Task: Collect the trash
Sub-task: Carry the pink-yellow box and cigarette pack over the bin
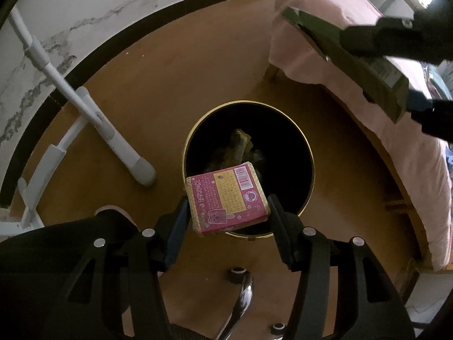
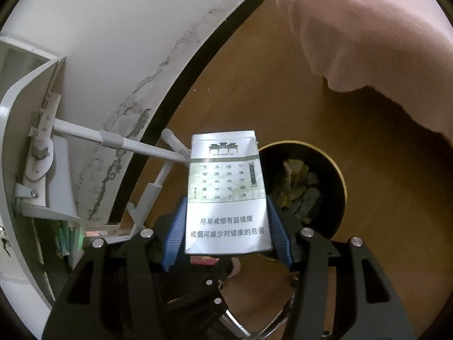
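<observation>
My left gripper (image 1: 228, 206) is shut on a pink and yellow box (image 1: 228, 197) with a bear picture, held over the near rim of a round black bin (image 1: 307, 153) with a gold edge. Crumpled trash (image 1: 240, 144) lies inside the bin. My right gripper (image 2: 226, 221) is shut on a white and green cigarette pack (image 2: 226, 195), held just left of the bin (image 2: 341, 181). In the left wrist view the right gripper (image 1: 402, 70) shows at the upper right with the pack (image 1: 339, 53) seen edge-on above the bed.
A bed with a pink cover (image 1: 339, 85) borders the floor on the right. A white folding rack (image 1: 93, 113) leans by the stained wall on the left. A chair's chrome base (image 1: 240, 297) with castors stands just below the bin.
</observation>
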Motion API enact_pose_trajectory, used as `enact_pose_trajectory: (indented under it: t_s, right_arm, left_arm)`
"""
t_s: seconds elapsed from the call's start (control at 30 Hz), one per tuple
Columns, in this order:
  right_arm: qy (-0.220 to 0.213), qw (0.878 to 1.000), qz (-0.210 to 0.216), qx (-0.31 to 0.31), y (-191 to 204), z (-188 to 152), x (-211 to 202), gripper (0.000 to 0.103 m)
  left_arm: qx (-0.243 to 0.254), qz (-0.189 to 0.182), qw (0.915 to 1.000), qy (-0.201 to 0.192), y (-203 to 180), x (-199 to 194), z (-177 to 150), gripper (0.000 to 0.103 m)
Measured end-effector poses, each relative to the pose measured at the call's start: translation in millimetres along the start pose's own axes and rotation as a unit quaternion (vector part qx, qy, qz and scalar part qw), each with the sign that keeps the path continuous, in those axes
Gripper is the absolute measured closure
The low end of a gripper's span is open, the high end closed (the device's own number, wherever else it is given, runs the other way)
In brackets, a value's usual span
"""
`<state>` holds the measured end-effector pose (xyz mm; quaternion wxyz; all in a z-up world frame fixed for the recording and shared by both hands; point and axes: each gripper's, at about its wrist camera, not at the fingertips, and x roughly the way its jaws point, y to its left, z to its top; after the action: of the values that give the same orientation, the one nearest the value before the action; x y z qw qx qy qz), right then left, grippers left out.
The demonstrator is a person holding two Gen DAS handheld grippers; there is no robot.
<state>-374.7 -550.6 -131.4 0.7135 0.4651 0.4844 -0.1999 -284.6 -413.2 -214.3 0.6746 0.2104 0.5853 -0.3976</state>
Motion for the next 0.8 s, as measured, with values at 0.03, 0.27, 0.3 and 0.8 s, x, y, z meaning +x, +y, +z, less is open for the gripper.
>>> enact_pose_trajectory:
  t_s: [0.03,0.27,0.3,0.8]
  right_arm:
    - [0.001,1.000,-0.004,0.001,-0.4,-0.3,0.5,0.049]
    - [0.003,1.000,-0.018,0.004,-3.3,-0.8,6.4,0.048]
    - [0.004,1.000,-0.020,0.005,-5.1,-1.3,7.5,0.048]
    - [0.016,0.999,-0.035,0.021,-28.2,-12.4,12.9,0.049]
  left_arm:
    - [-0.003,-0.002,1.0000,0.001,2.3,-0.3,-0.7,0.049]
    - [-0.007,-0.024,0.9997,0.002,1.9,-1.4,1.6,0.049]
    - [-0.006,-0.027,0.9996,0.001,1.5,-1.8,2.1,0.049]
    - [0.004,-0.054,0.9984,0.016,-19.8,11.0,6.6,0.049]
